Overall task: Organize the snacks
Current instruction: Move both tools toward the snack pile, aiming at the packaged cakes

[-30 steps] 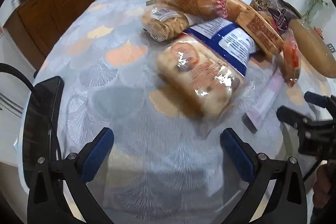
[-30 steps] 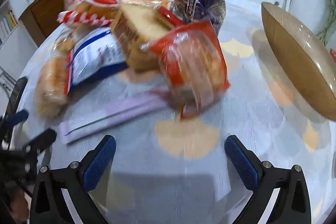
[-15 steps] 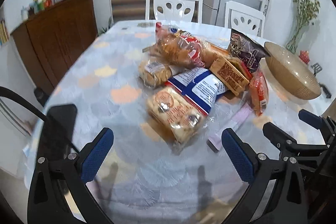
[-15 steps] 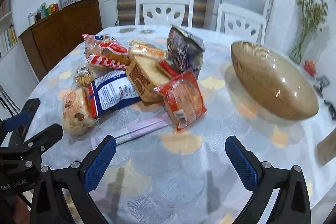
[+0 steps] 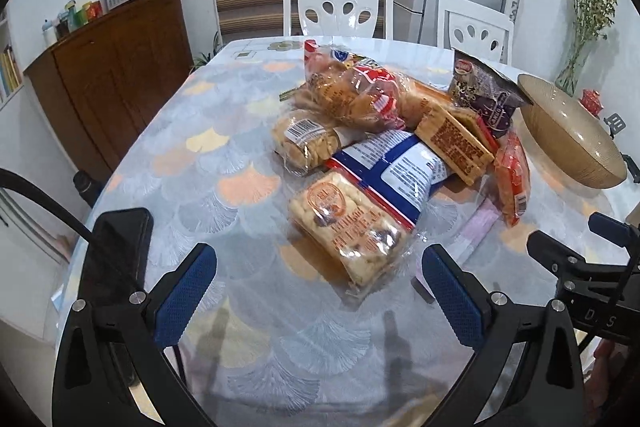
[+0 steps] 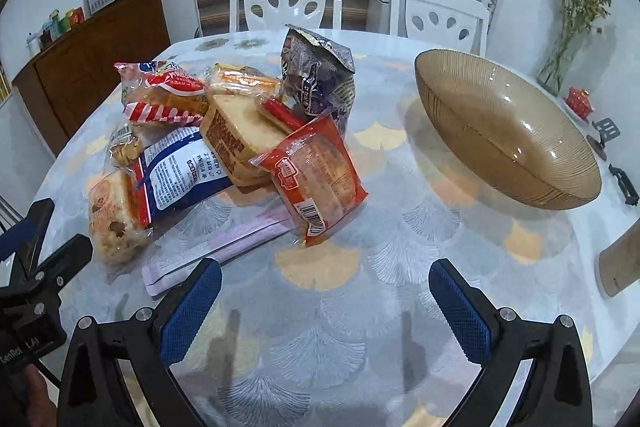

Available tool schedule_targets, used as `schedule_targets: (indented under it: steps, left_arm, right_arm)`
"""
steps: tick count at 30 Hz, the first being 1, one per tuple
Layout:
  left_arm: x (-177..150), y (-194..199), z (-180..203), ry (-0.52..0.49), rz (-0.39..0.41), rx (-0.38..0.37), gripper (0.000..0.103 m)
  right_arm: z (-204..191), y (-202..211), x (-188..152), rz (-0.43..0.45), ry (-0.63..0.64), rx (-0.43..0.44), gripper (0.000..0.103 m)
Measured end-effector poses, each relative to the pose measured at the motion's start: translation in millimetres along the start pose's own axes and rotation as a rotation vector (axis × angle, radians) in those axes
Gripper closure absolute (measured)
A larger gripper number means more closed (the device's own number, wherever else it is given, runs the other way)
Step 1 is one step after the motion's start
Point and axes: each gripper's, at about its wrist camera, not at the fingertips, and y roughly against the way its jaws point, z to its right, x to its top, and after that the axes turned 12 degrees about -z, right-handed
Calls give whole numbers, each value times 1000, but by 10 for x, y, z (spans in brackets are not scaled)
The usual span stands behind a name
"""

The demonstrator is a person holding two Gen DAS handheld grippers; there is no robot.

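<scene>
Right wrist view: the right gripper (image 6: 325,301) hangs spread and empty, snack pile (image 6: 240,143) ahead-left, amber glass bowl (image 6: 505,131) ahead-right; the left gripper (image 5: 318,285) is likewise spread.

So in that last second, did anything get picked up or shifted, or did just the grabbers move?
Only the grabbers moved. The left gripper and right gripper both pulled back and up from the snack pile, which now looks smaller and farther off. Nothing was gripped or released; both sets of jaws stayed wide open and empty. The snacks, the brown bowl and the table stayed put.
</scene>
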Motion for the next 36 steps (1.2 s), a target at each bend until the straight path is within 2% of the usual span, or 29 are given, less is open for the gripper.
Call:
schedule_targets:
  steps: [21,36]
  left_arm:
    - [20,-51,-58,20,-7,-13,1]
    - [21,-55,-107,36,-17,-29,1]
  right_arm:
    - [-27,-39,24,-14,6,-1,0]
    - [70,-33,38,-10,-6,38,0]
